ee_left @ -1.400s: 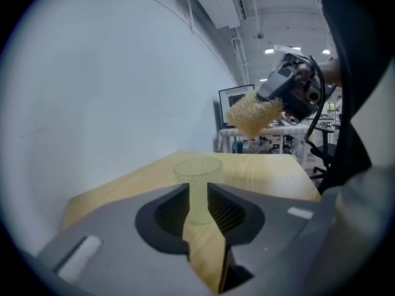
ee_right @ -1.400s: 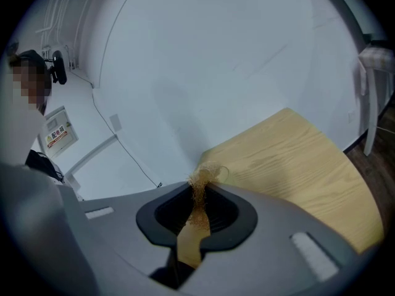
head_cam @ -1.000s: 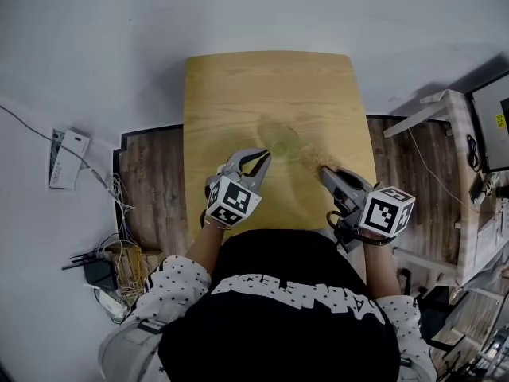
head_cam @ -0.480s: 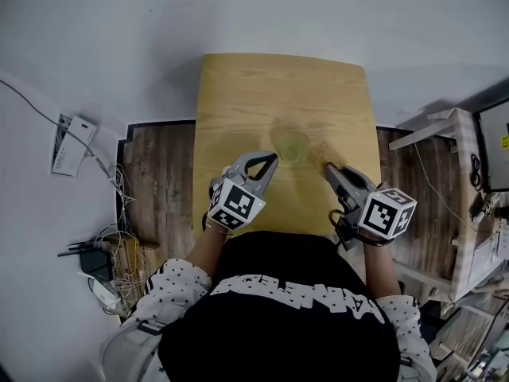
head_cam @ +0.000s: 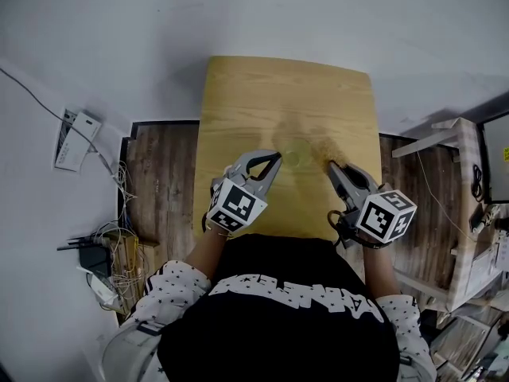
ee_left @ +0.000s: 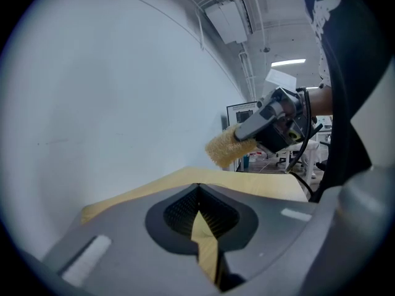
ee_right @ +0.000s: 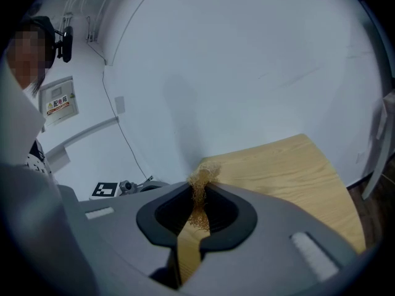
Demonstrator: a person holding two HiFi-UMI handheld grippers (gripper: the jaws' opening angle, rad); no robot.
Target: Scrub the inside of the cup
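- The right gripper (ee_right: 197, 193) is clenched on a tan scrub pad (ee_right: 205, 172); it needs a firm grasp.
- The left gripper (ee_left: 197, 190) is clenched with nothing seen between its jaws, and should probably open to steady the cup.
- The faint green cup (head_cam: 295, 157) sits on the tabletop (head_cam: 278, 86) between both grippers; lower the pad straight in.

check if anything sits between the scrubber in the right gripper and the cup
Nothing visible. The scrubber, clamped in the right gripper, hangs just right of the clear cup with only bare table between them. The shut left gripper is on the cup's opposite, left side, out of the path.
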